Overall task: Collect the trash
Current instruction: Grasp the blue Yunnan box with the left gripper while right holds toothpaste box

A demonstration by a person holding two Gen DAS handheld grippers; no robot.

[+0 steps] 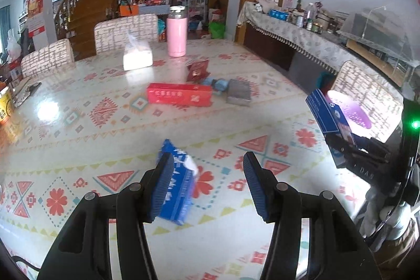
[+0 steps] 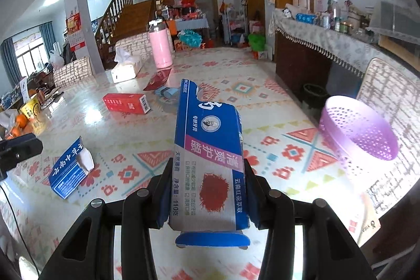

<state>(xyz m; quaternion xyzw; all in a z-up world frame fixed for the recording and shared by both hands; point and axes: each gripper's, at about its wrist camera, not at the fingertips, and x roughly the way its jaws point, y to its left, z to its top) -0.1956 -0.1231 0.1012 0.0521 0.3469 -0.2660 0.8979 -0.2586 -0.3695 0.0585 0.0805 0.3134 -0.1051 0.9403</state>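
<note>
In the right wrist view my right gripper (image 2: 207,167) is shut on a long blue toothpaste box (image 2: 210,138), held above the patterned table (image 2: 262,101). A purple perforated basket (image 2: 359,130) stands to its right at the table's edge. A small torn blue box (image 2: 71,172) lies on the table to the left. In the left wrist view that small blue box (image 1: 176,185) lies by the left finger of my left gripper (image 1: 207,156), which is open and grips nothing. The toothpaste box (image 1: 324,112) and the basket (image 1: 351,109) show at the right.
Further back on the table lie a red box (image 1: 179,96), a red packet (image 1: 198,70), crumpled blue wrappers (image 1: 218,84), a grey box (image 1: 239,93), a tissue pack (image 1: 137,54) and a pink flask (image 1: 177,30). Chairs line the far side. A cluttered sideboard (image 1: 302,38) runs along the right.
</note>
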